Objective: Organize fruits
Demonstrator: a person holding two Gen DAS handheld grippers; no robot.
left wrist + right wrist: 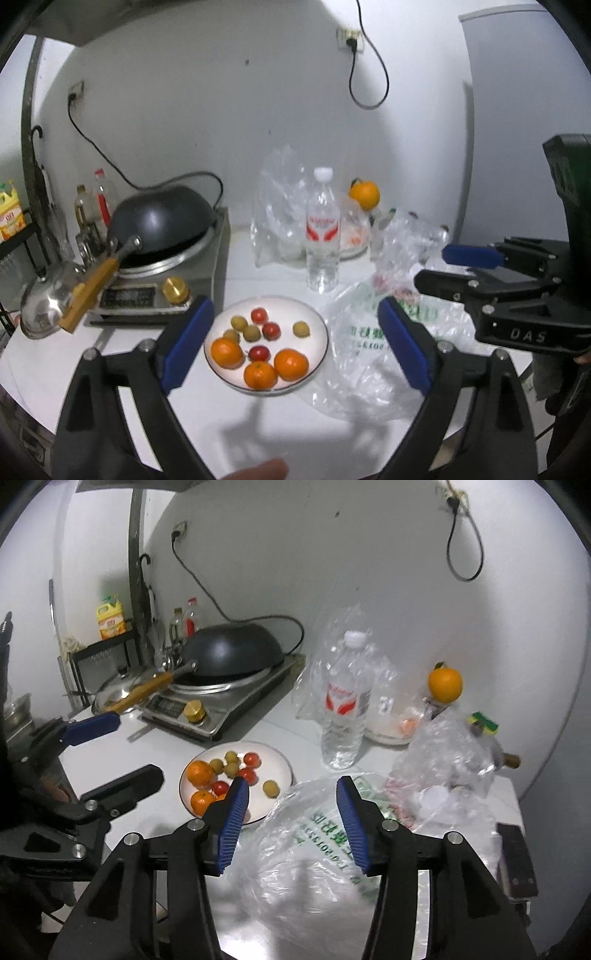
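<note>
— Fruit on the left wrist view?

— All on the round white plate with a dark rim (320,334), which sits on the white bench (122,354) just in front of the grey induction cooker (207,273). It holds three orange tangerines (291,364), three small red fruits (271,330) and four yellow-green ones (300,328). The left claw (295,343) hangs above the plate, its blue pads wide apart with nothing between them. The right claw (436,267) shows toward the right edge over the crumpled clear plastic bags (362,354), parted and empty.

— And the right wrist view?

— The right claw (291,814) stands partly open over the clear bag with green print (317,834); no pad presses it. The plate (284,764) lies just left of that bag, the clear water bottle with a red label (345,701) behind it. One more orange fruit (445,685) is perched near the back edge. The left claw (136,746) is open at the left.
</note>
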